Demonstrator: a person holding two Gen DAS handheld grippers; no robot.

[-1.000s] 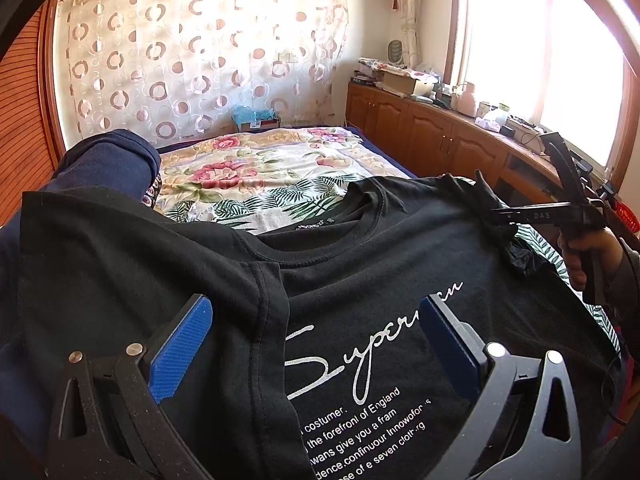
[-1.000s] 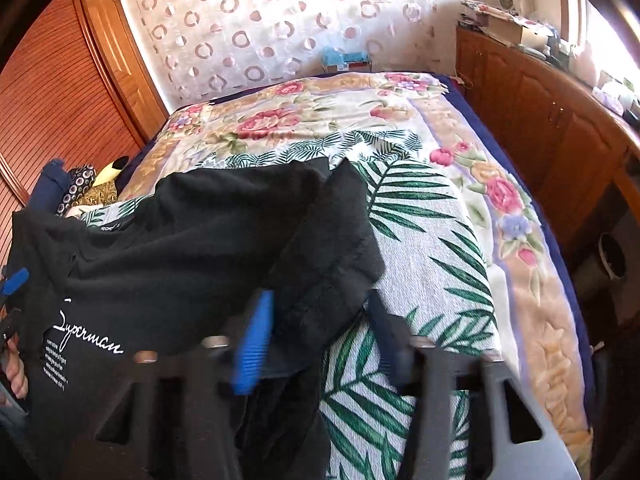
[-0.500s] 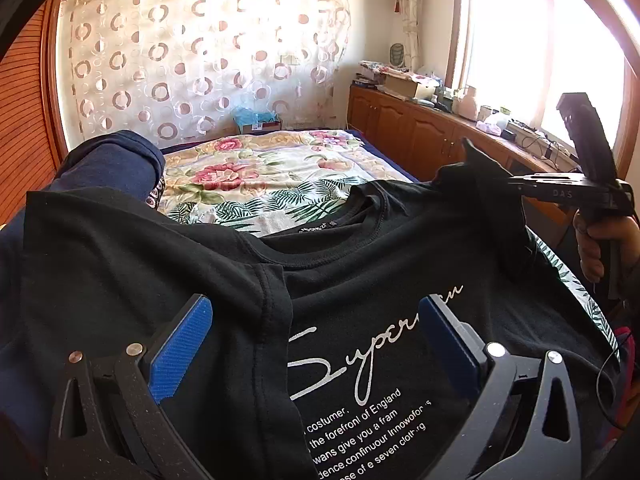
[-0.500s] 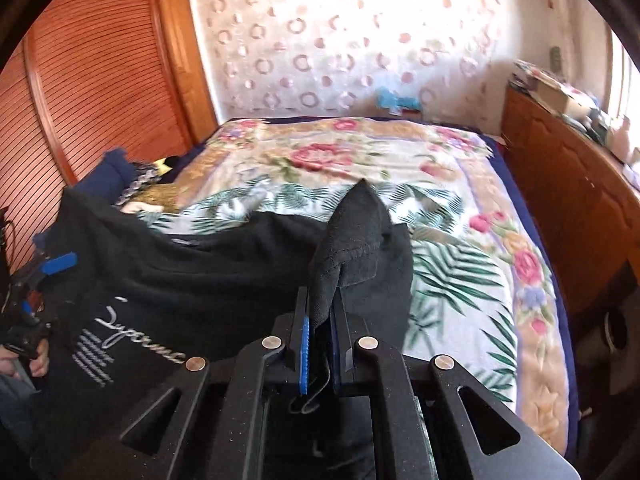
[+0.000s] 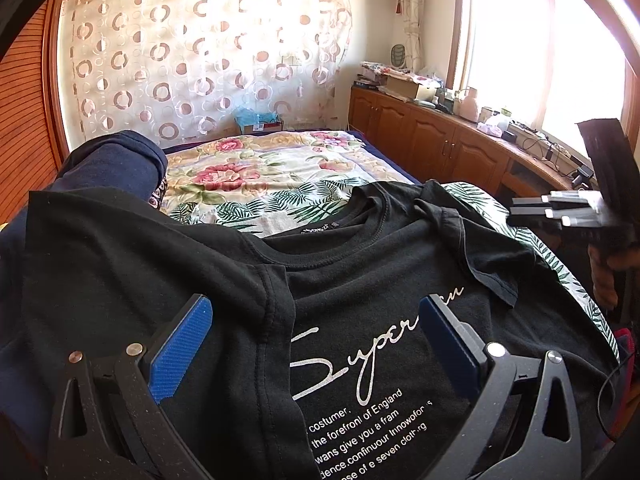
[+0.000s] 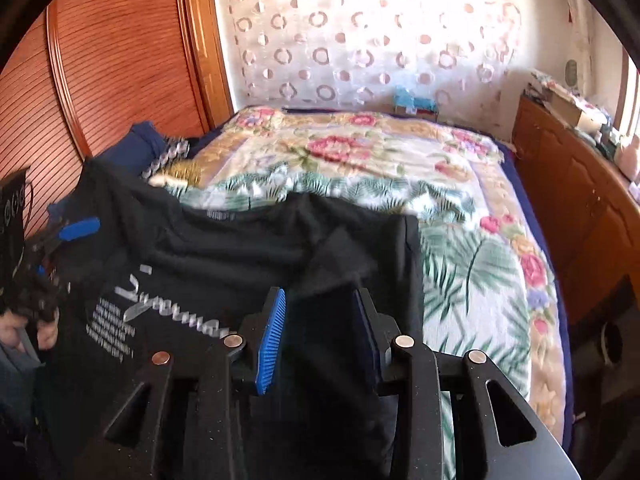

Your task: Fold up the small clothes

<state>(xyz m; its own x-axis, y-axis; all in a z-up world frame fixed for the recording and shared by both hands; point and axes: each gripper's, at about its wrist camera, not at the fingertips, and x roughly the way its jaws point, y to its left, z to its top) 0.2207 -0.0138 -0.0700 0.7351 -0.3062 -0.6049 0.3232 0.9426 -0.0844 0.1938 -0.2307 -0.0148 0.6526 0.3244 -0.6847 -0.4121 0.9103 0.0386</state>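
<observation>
A black T-shirt (image 5: 360,264) with white "Superman" lettering lies face up on the floral bedspread (image 5: 256,176); it also shows in the right wrist view (image 6: 224,256). Both its sleeves are folded inward over the chest: the left one (image 5: 168,264) and the right one (image 5: 472,248). My left gripper (image 5: 316,344) is open, its blue pads (image 5: 180,348) spread above the left sleeve and lettering. My right gripper (image 6: 320,336) is open above the shirt's right side, holding nothing; it shows at the right edge of the left wrist view (image 5: 560,212).
A dark blue pillow (image 5: 116,160) lies at the bed's left. Wooden cabinets (image 5: 432,140) with clutter on top run along the right under the window. A wooden slatted wardrobe (image 6: 100,80) stands on the left. The bedspread stretches far beyond the collar.
My right gripper was shut on the right sleeve and lifted it; now it has opened and the sleeve lies folded inward on the chest. The left gripper stayed put.
</observation>
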